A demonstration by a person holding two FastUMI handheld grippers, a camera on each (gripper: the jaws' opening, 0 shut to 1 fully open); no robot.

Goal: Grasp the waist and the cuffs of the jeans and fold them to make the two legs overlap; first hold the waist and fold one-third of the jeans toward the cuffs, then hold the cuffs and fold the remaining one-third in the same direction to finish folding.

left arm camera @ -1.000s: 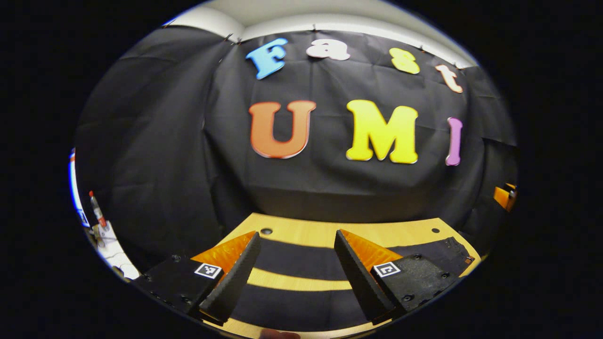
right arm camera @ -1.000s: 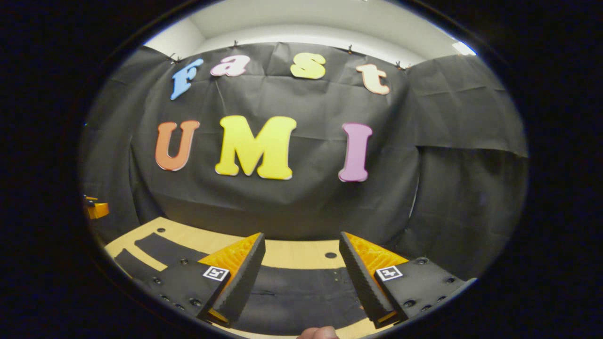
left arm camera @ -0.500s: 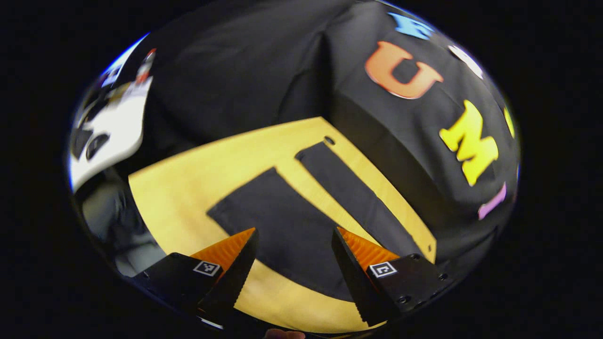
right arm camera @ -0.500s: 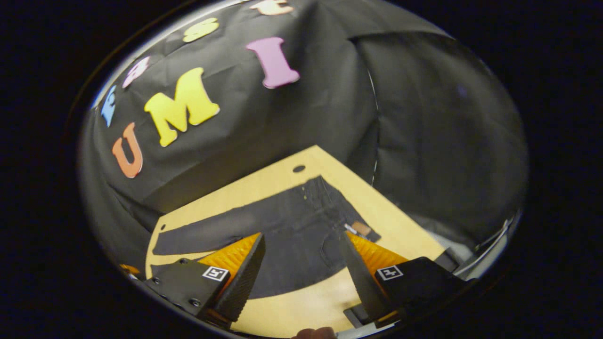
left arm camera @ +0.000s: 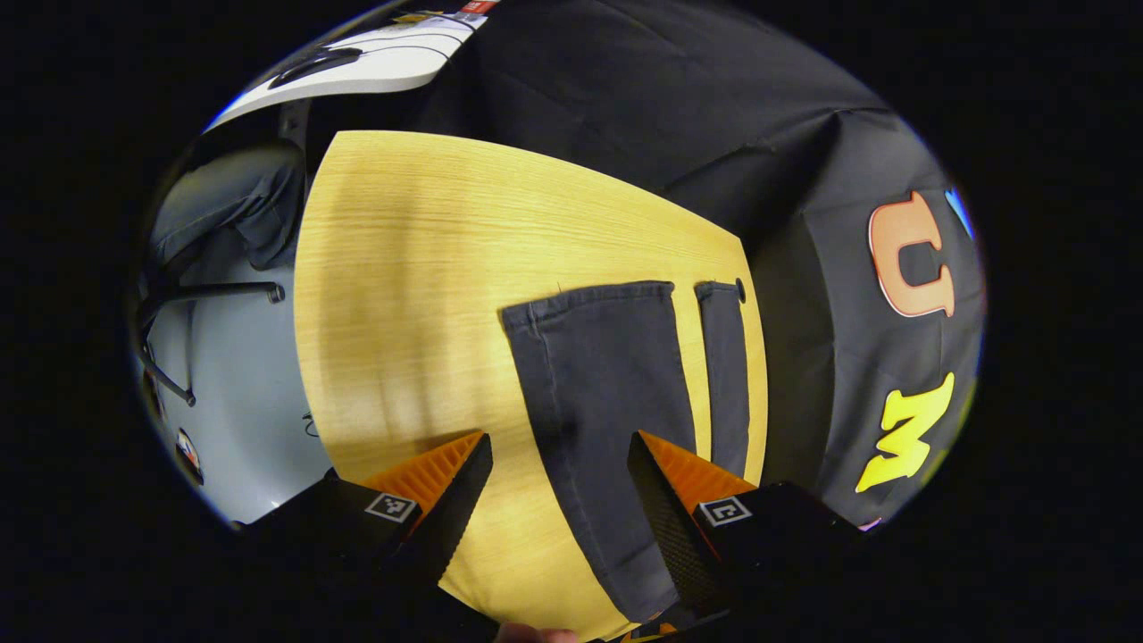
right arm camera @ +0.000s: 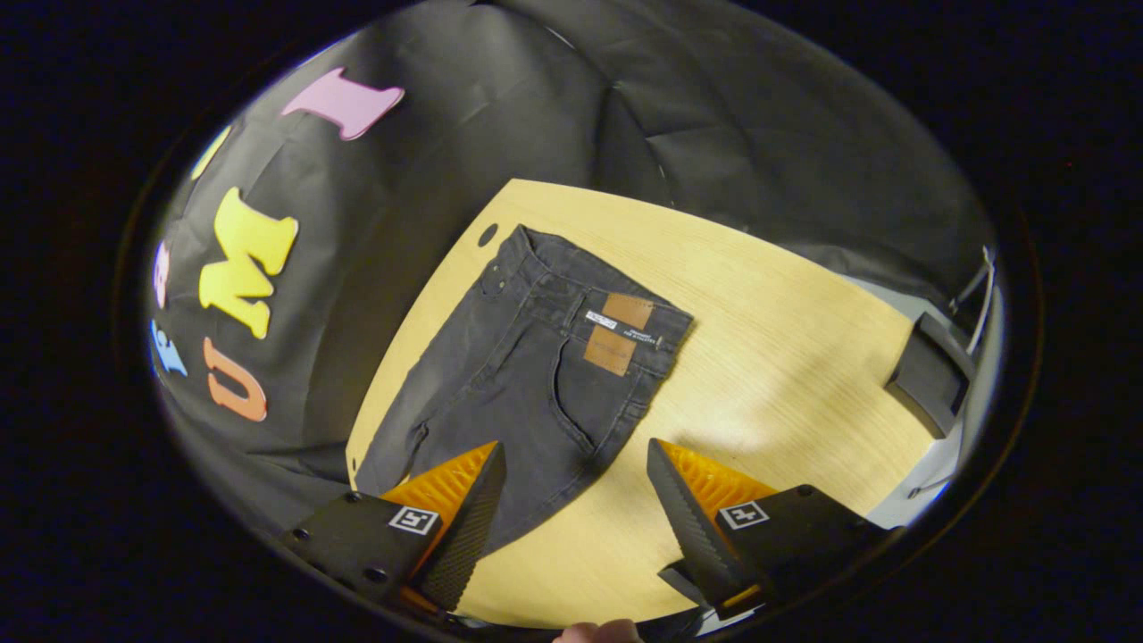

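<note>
While both grippers (left point(left arm camera: 554, 500), right point(right arm camera: 576, 509)) gape empty, limp, heavy jeans point(right arm camera: 527, 366) lie flat on counter point(right arm camera: 759, 357); pinch waistband point(right arm camera: 594, 295) and cuffs point(left arm camera: 589, 299).

Left gripper point(left arm camera: 555, 505): two wedge-shaped fingers with ribbed, serrated inner faces, each mounted on a black block. Each block carries a small square white tag with a black fiducial pattern. Right gripper point(right arm camera: 576, 513): same build, two tapering ribbed fingers on black blocks; round screw heads visible on the left block, one square black-and-white marker tag per block. A fingertip of the holding hand point(right arm camera: 596, 632) shows at the bottom edge.
</note>
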